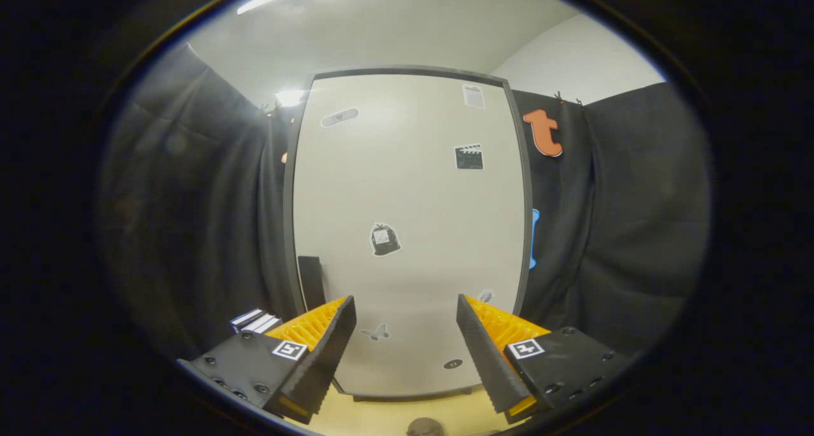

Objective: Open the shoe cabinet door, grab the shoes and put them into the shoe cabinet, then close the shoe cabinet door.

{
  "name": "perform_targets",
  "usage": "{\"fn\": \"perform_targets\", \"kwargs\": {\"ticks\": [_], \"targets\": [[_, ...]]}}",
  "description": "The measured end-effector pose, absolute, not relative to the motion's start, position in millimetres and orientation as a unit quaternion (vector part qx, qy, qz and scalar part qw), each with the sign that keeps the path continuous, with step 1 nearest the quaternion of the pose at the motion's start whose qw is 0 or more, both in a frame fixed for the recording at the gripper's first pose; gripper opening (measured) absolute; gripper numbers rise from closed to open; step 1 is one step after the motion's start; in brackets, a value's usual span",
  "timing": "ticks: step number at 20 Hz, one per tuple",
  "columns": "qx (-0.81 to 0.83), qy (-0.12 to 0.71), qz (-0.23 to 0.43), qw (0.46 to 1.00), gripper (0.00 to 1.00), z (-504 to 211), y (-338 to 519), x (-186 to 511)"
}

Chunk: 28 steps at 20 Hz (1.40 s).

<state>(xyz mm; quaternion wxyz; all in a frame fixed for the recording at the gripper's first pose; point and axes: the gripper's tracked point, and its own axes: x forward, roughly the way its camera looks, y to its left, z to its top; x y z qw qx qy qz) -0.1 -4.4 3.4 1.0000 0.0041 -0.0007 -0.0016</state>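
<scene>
The shoe cabinet [407,188] stands upright straight ahead. Its pale door is closed inside a dark frame and carries several small stickers. A dark vertical handle [311,282] sits low on the door near its left edge, just above my left finger. My gripper [404,302] is open, both fingers pointing at the lower part of the door with nothing between them. A small rounded grey-brown thing [425,427] pokes up from below between the fingers; I cannot tell what it is.
A black-and-white striped object [255,321] lies left of the cabinet's foot, behind my left finger. Black cloth walls [636,232] close in on both sides. The pale yellow surface [381,417] runs under the cabinet's front.
</scene>
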Motion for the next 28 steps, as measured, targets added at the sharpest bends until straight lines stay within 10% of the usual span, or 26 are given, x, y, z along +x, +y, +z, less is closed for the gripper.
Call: {"fn": "perform_targets", "kwargs": {"ticks": [23,28], "targets": [[0.028,0.02,0.033,0.999,0.92,-63,121,104],[0.026,0.018,0.023,0.999,0.66,-68,127,116]]}}
